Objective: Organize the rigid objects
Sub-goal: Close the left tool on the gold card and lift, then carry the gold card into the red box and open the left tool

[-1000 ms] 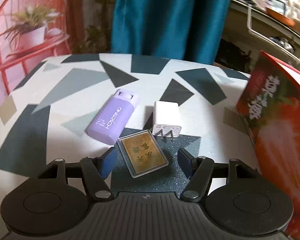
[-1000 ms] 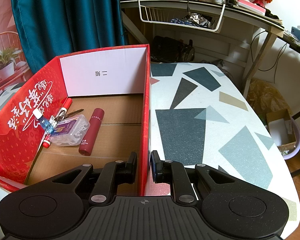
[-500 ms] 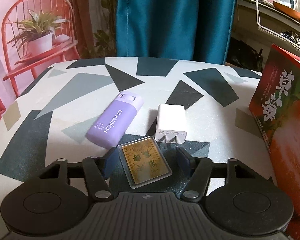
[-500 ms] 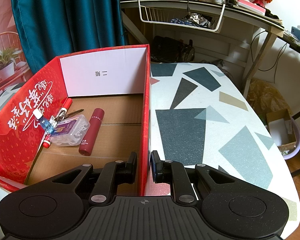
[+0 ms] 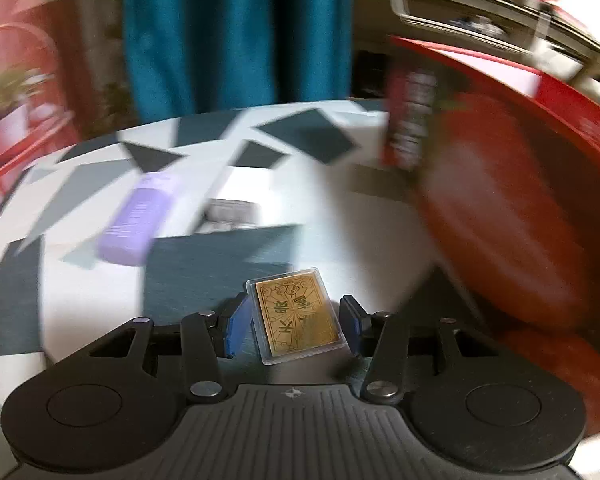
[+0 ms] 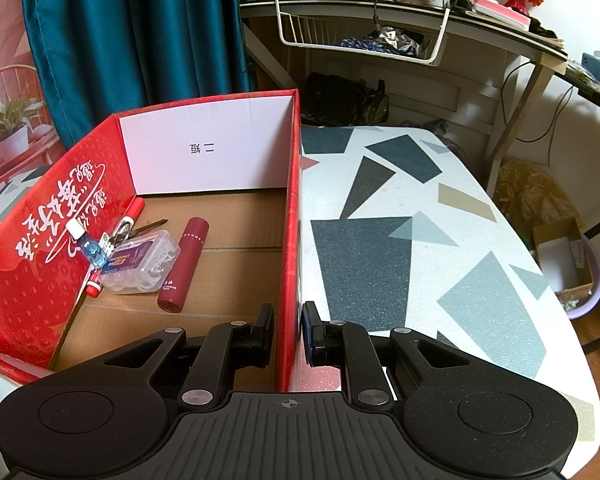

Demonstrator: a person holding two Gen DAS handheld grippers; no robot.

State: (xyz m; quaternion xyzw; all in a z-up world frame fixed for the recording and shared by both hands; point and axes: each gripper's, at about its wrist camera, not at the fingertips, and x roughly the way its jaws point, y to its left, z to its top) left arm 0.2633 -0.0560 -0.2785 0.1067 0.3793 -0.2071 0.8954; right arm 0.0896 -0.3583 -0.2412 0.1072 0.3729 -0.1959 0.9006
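My left gripper [image 5: 294,326] is shut on a gold card in a clear case [image 5: 296,318], held sharp between the blue pads while the table behind blurs. A purple rectangular case [image 5: 138,220] and a white charger plug [image 5: 238,196] lie on the table further away to the left. The red strawberry-print box [image 5: 500,216] stands to the right. My right gripper [image 6: 288,330] is shut on the right wall of that red box [image 6: 293,240]. Inside the box lie a dark red tube [image 6: 184,264], a clear plastic case [image 6: 140,266], a small blue bottle [image 6: 88,246] and a red pen [image 6: 134,210].
The patterned table [image 6: 400,248] extends to the right of the box. A teal curtain [image 6: 140,40] hangs behind. A desk with a wire basket [image 6: 364,36] stands at the back right. A bin with a cardboard box [image 6: 568,260] sits on the floor right.
My left gripper has closed on the gold card, lifted it off the table and swung right toward the red box. The right gripper has not moved.
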